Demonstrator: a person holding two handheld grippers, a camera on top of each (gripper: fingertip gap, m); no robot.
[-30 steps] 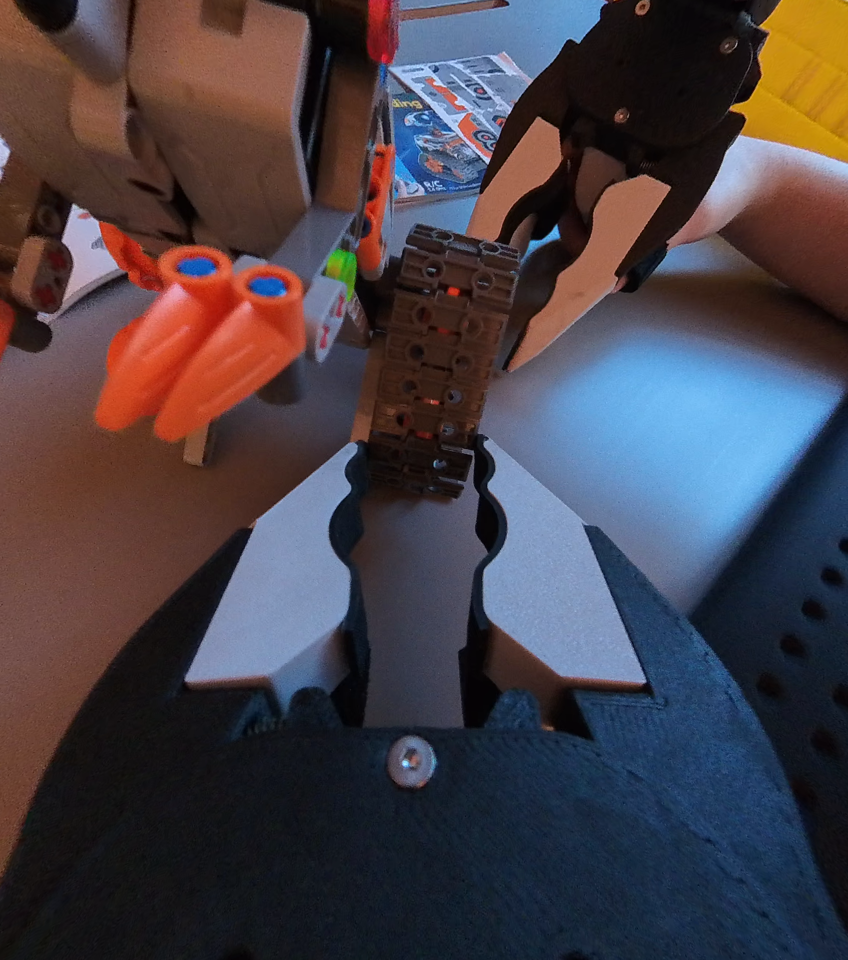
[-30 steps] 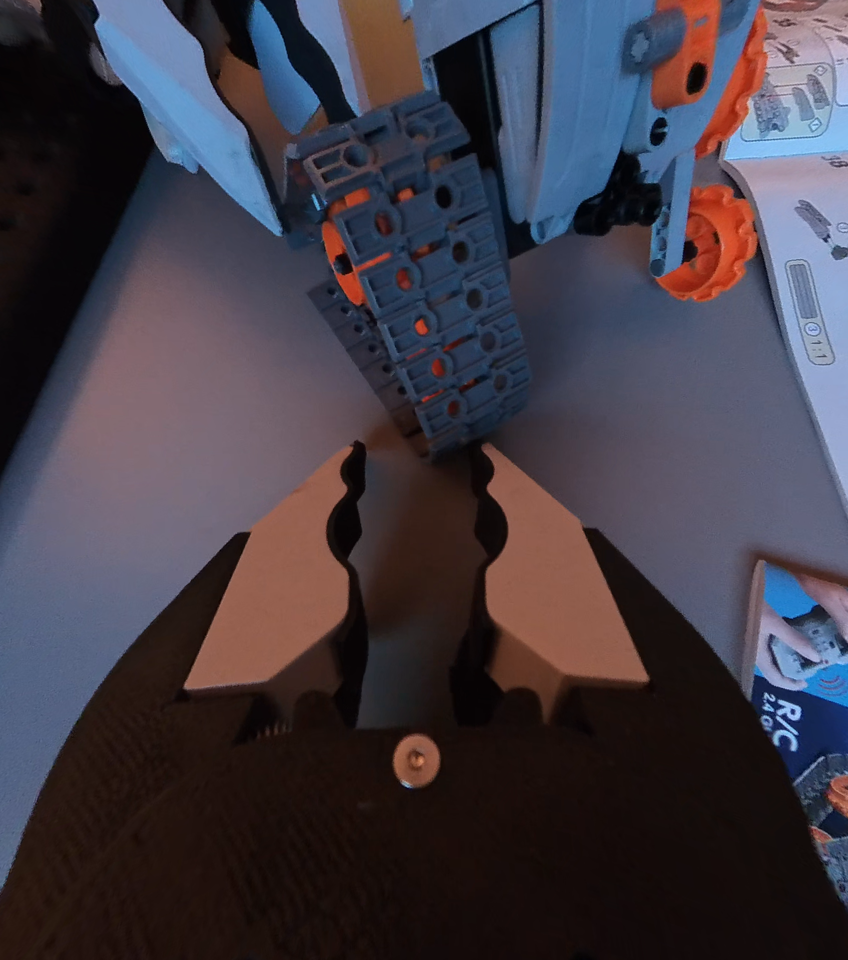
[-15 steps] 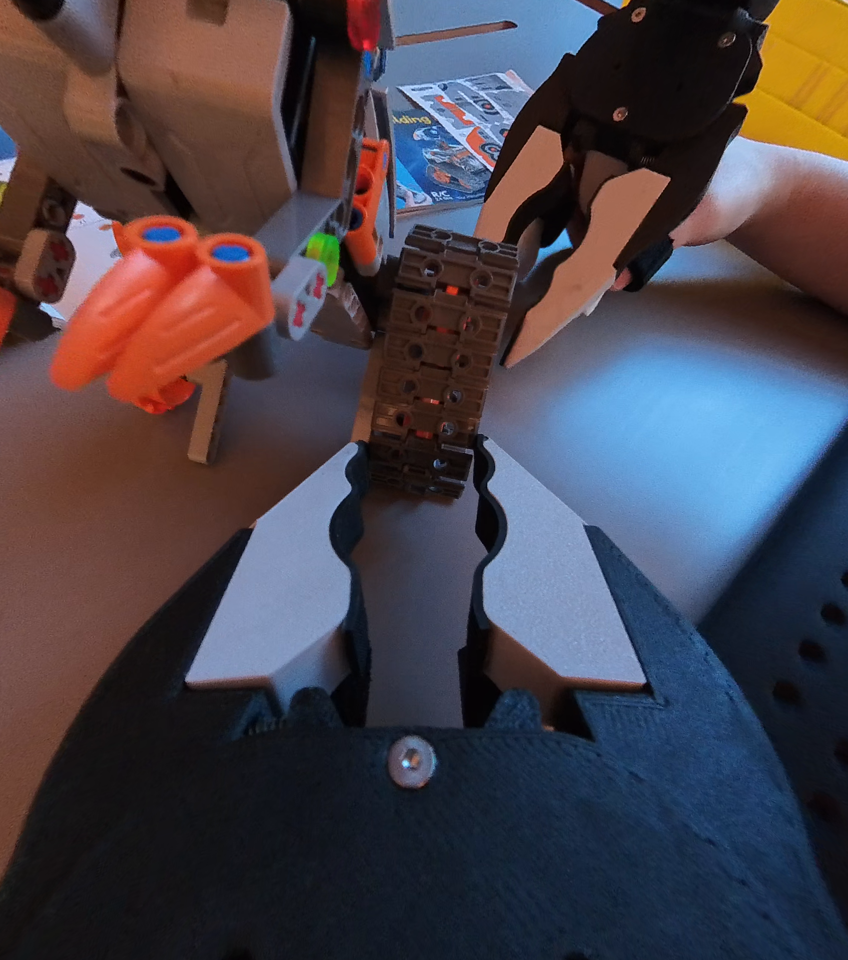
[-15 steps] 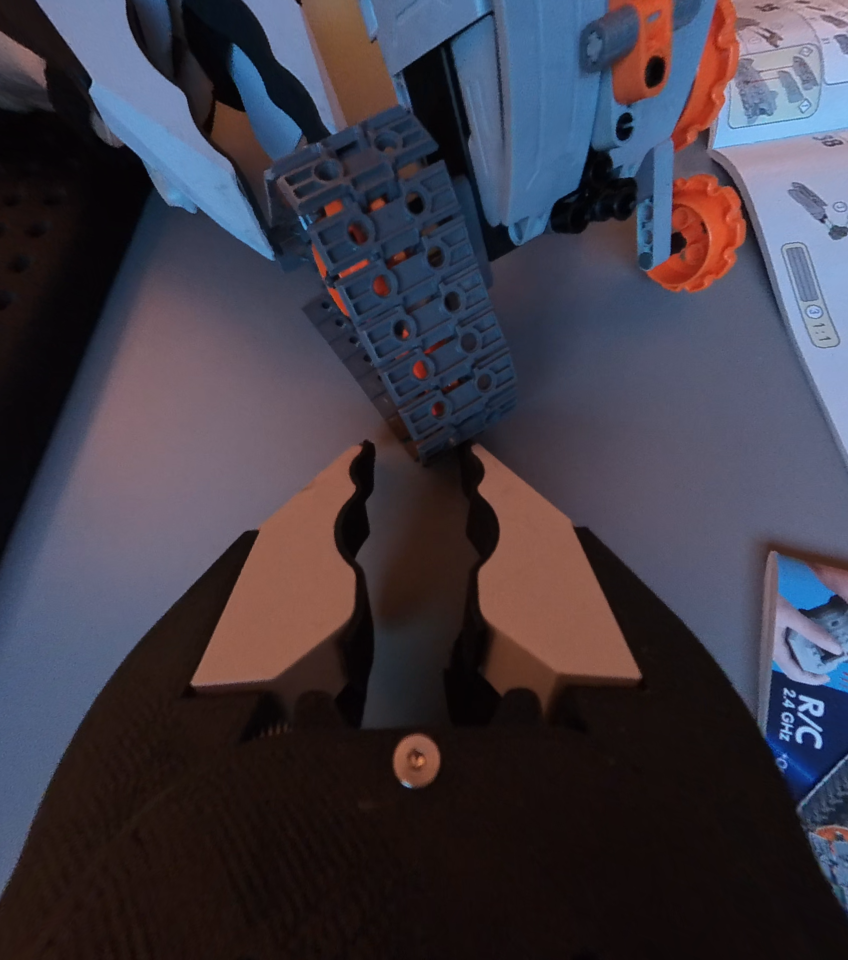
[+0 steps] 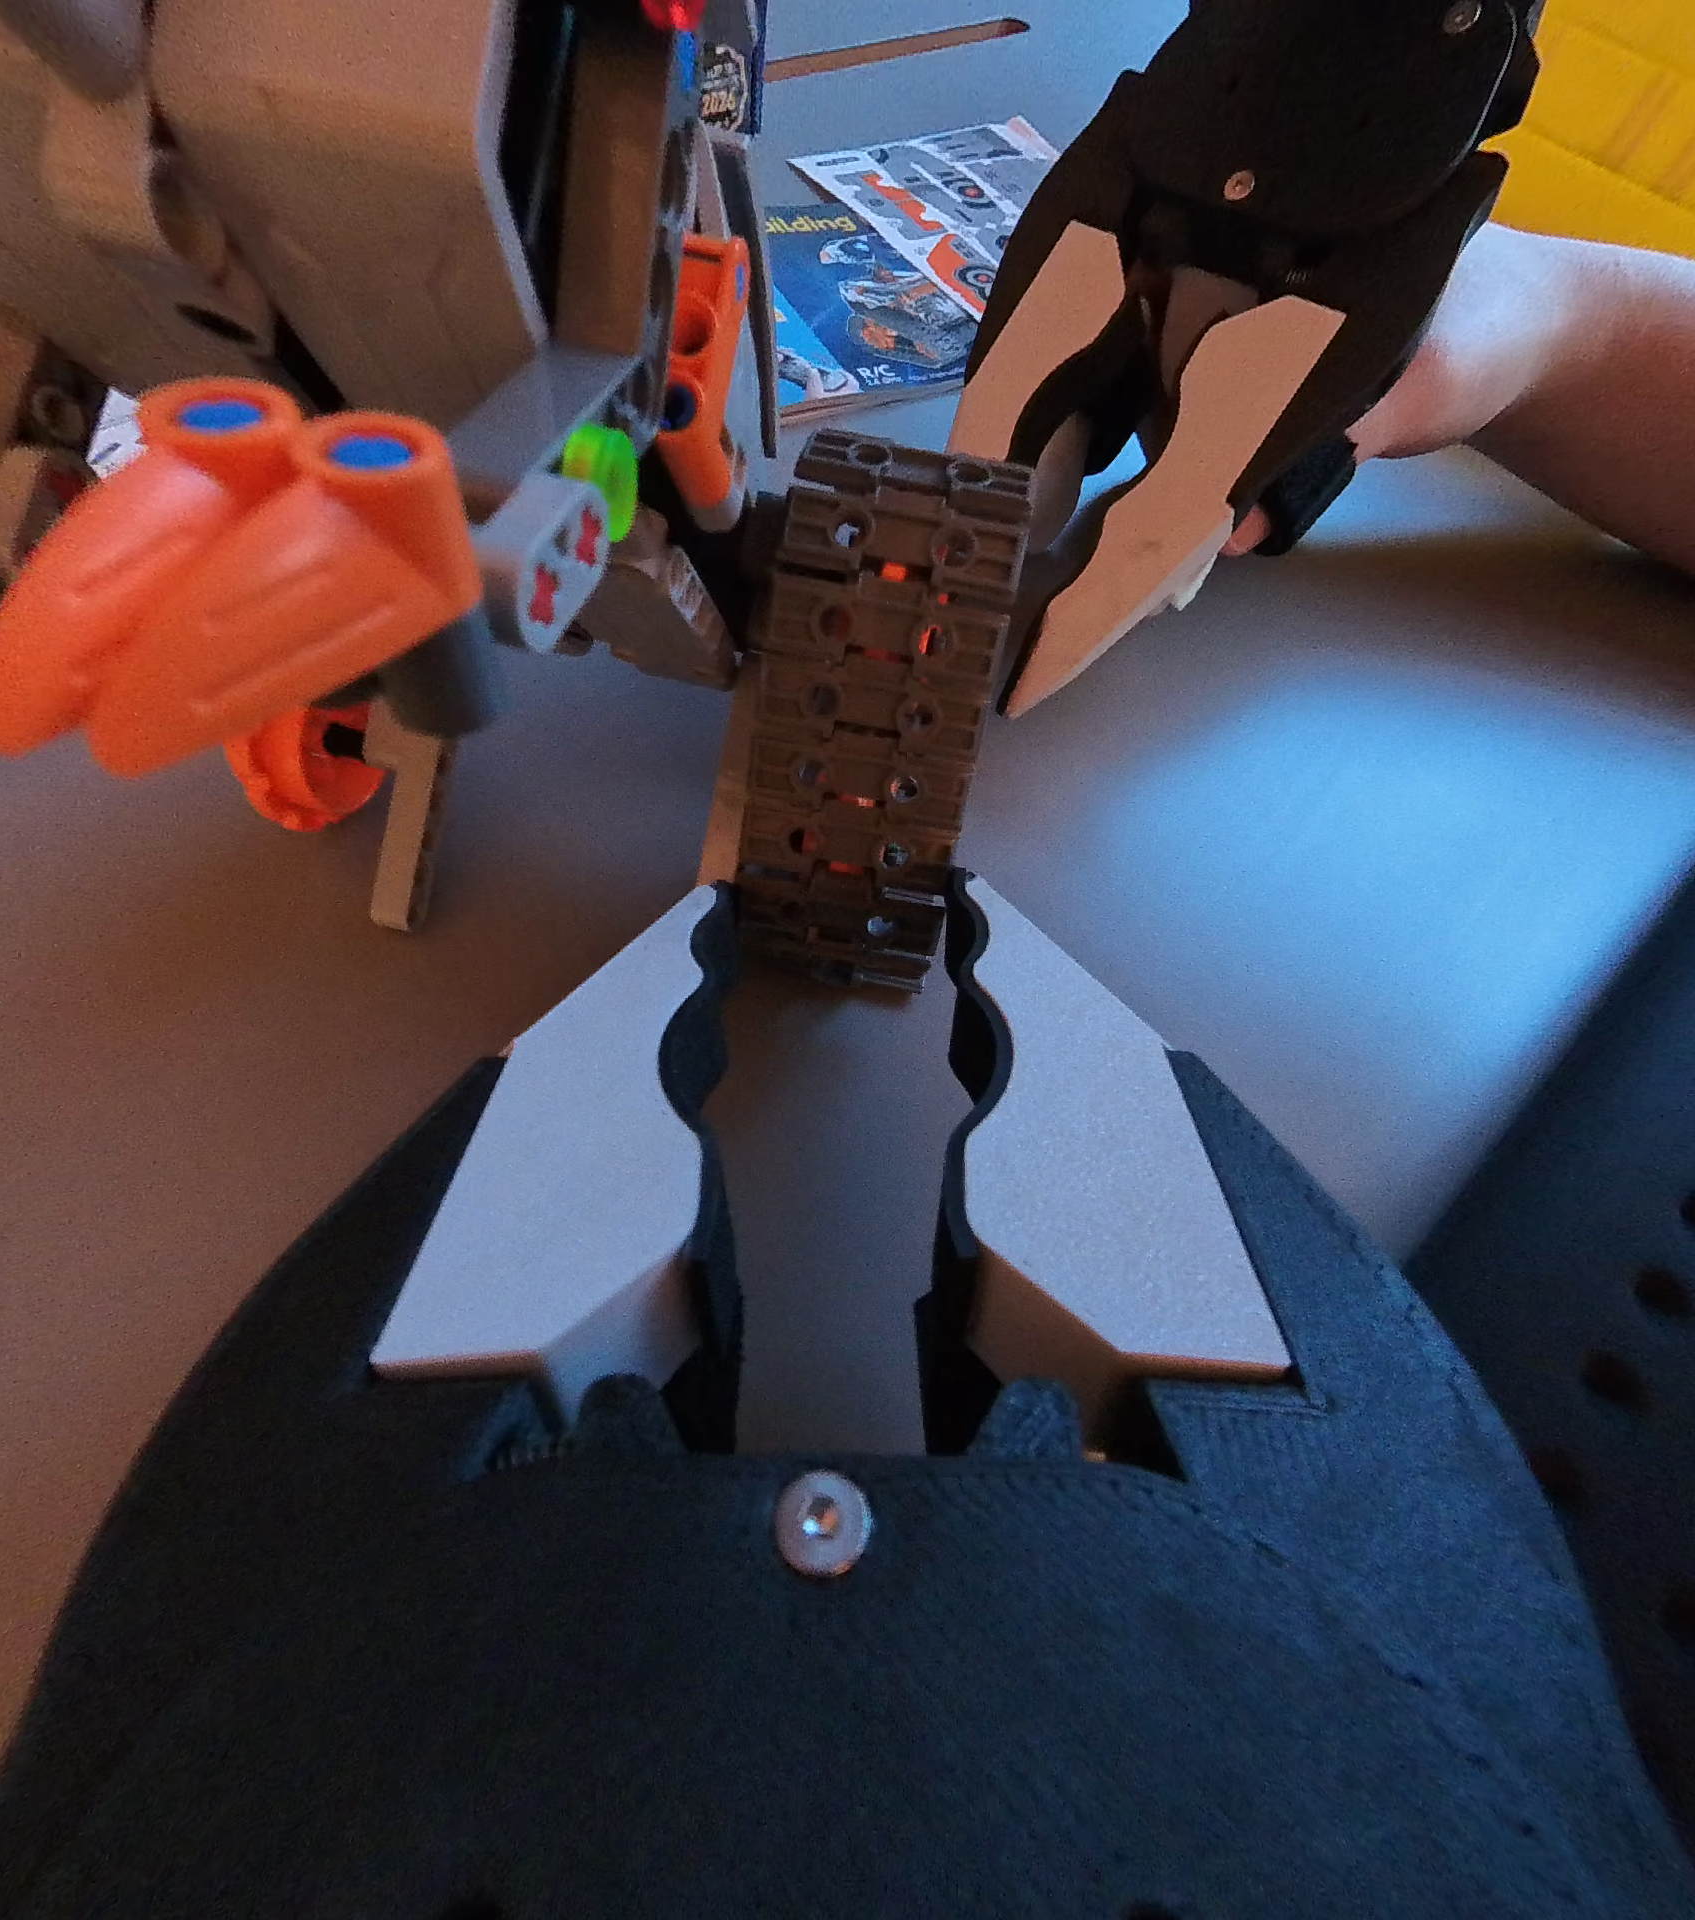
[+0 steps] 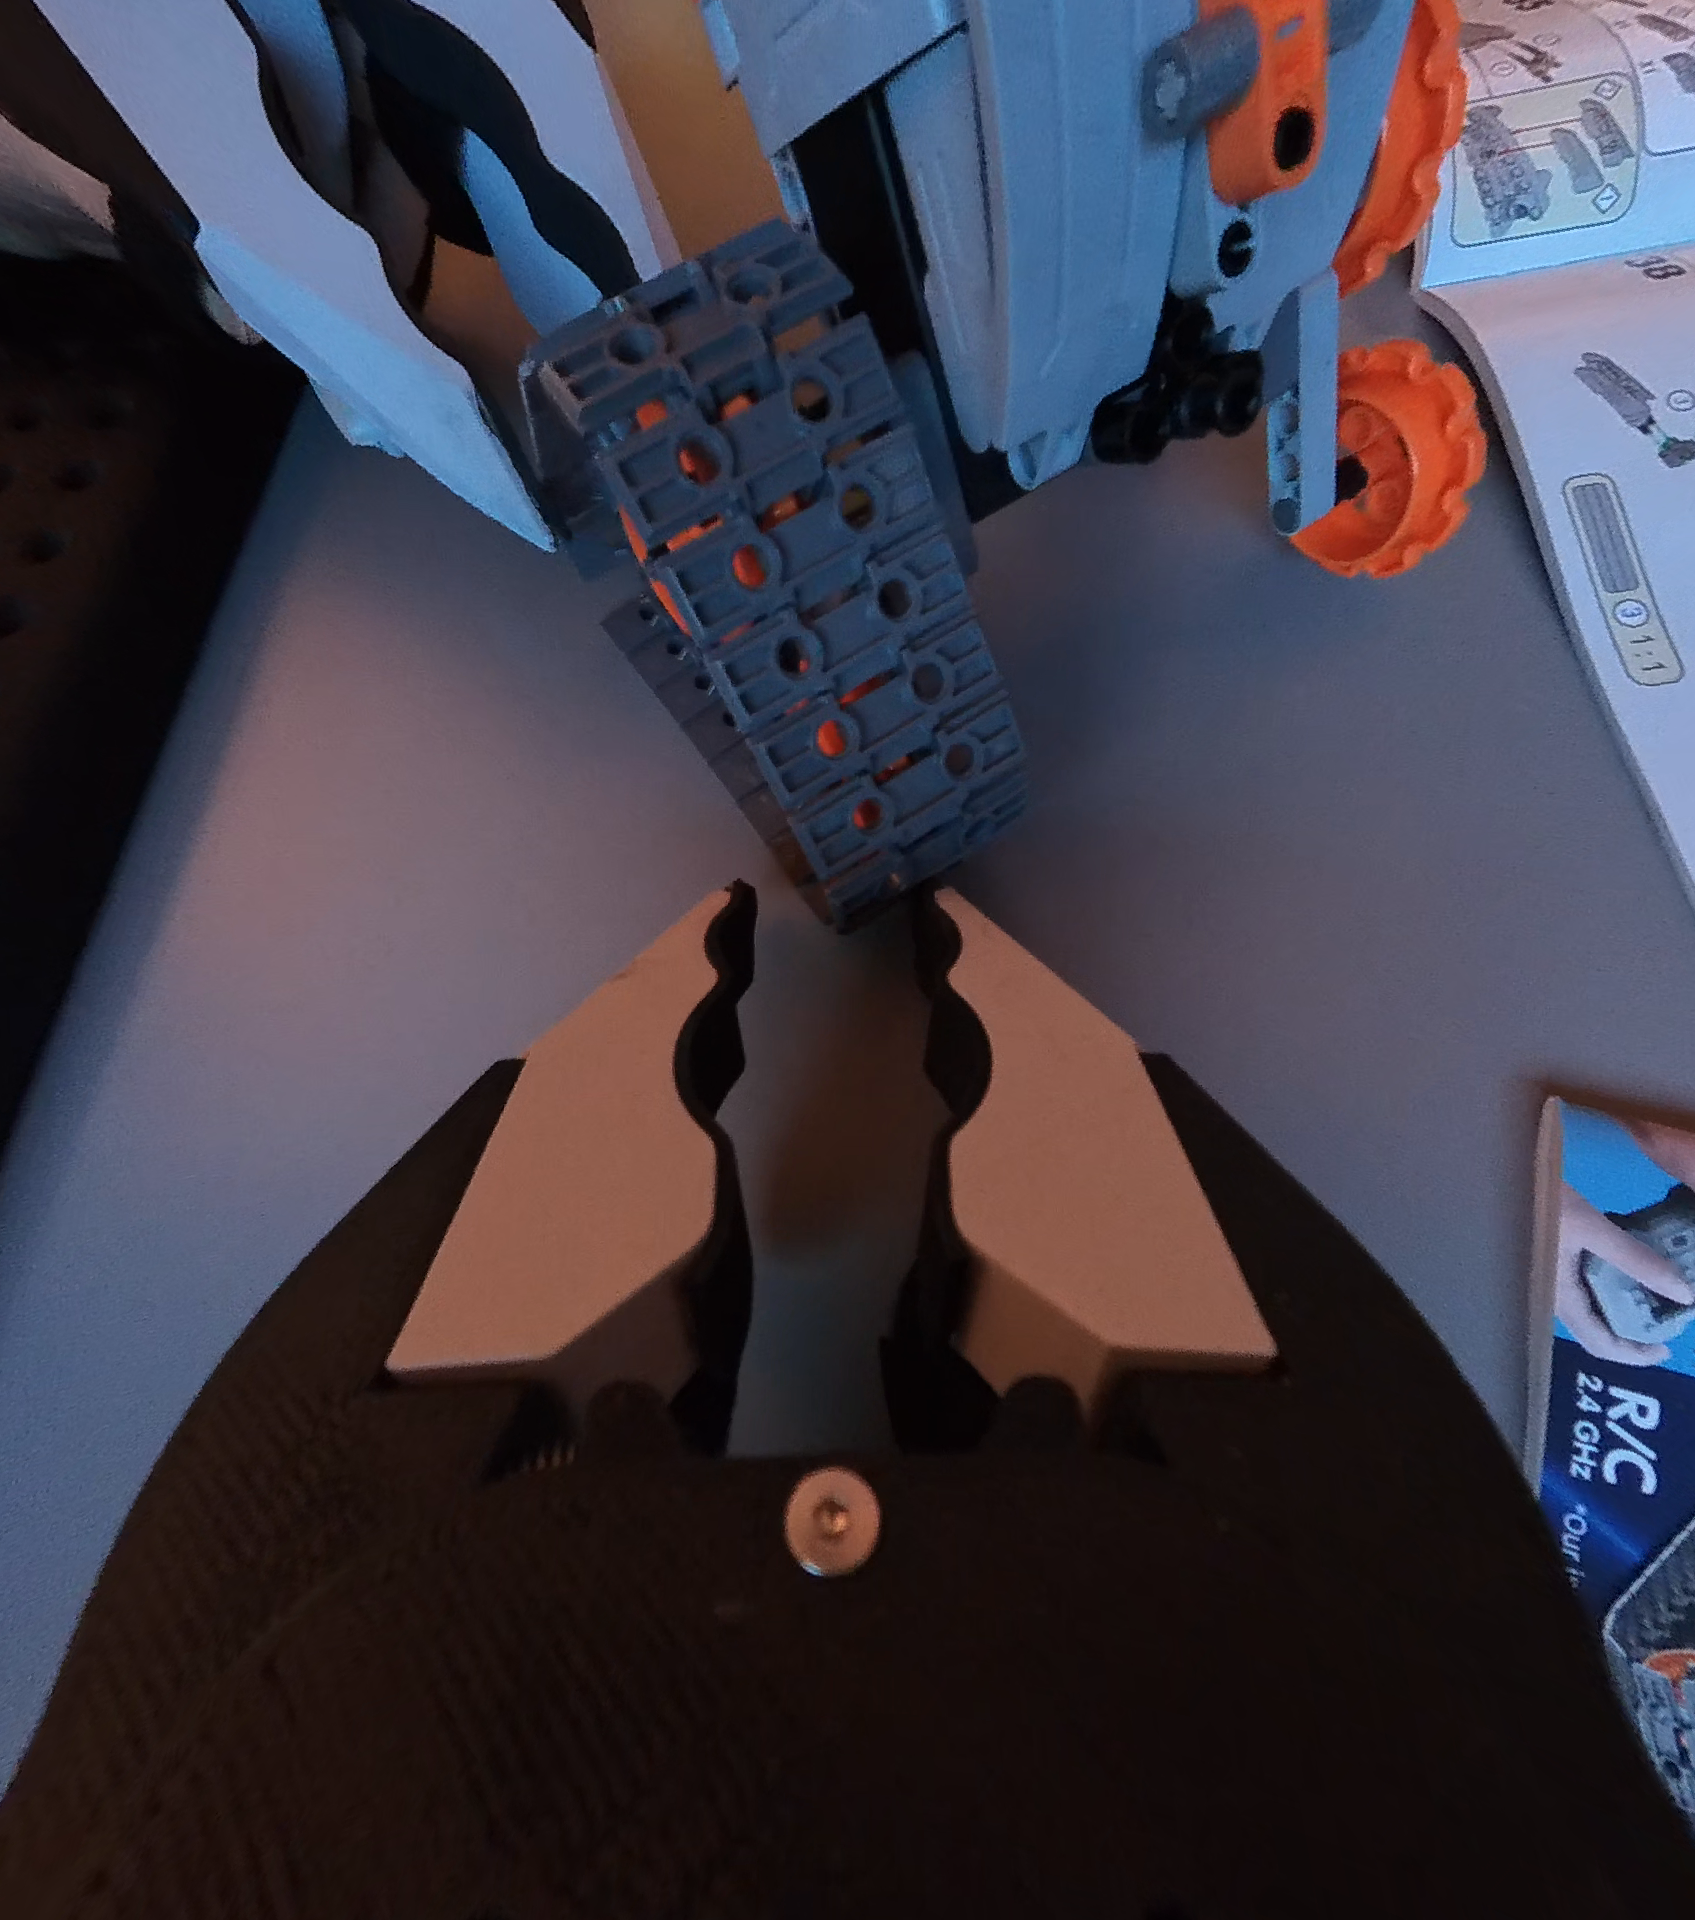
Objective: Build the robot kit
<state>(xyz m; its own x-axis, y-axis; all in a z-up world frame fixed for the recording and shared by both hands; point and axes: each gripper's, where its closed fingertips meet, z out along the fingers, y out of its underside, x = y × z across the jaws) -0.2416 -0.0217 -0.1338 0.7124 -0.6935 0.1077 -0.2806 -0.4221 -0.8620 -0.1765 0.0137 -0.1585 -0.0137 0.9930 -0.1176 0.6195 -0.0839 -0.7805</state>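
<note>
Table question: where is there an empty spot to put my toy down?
Bare table lies between the tread and the black perforated panel, and left of the left gripper. It's crowded around the toy model and the booklets.

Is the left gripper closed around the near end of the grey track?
Yes, in the left wrist view the left gripper has both fingertips against the sides of the grey track.

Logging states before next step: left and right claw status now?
Left claw: shut on the grey track, at its near end.
Right claw: open, tips at the track's other end, holding nothing.
</note>
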